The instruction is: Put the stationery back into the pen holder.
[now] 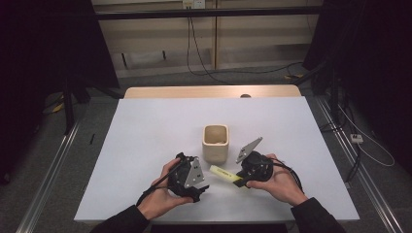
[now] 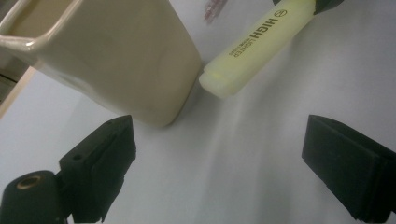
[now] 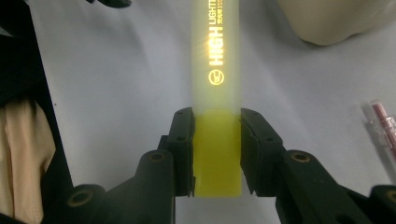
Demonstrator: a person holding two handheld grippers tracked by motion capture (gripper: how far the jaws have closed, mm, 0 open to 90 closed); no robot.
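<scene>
The yellow highlighter (image 1: 224, 173) is pinched near its darker yellow end by the right gripper (image 3: 217, 154), both jaws pressing flat on its sides. It is held roughly level, just above the bench (image 1: 145, 145), toward the near edge and a little right of the middle. Its pale capped end points at the foot of the cream holder (image 1: 215, 143) and comes almost up against the holder's lower corner (image 2: 140, 70) in the left gripper view. The barrel is translucent pale yellow with black "HIGH LIGHTER" lettering and a small round logo.

The step in hand looks like carrying the picked-up highlighter to the holder, which stands upright near the middle of the bench with its square mouth open. To drop it in, the right hand would probably have to lift and tip the highlighter upright over the mouth before letting go. As it lies now, the capped end would knock the holder's wall rather than clear its rim.

The left gripper (image 1: 192, 182) sits just left of the highlighter, close to the near edge, its jaws spread wide with only bare bench between them. A clear pen with a reddish tip (image 3: 383, 123) lies on the bench to one side.
</scene>
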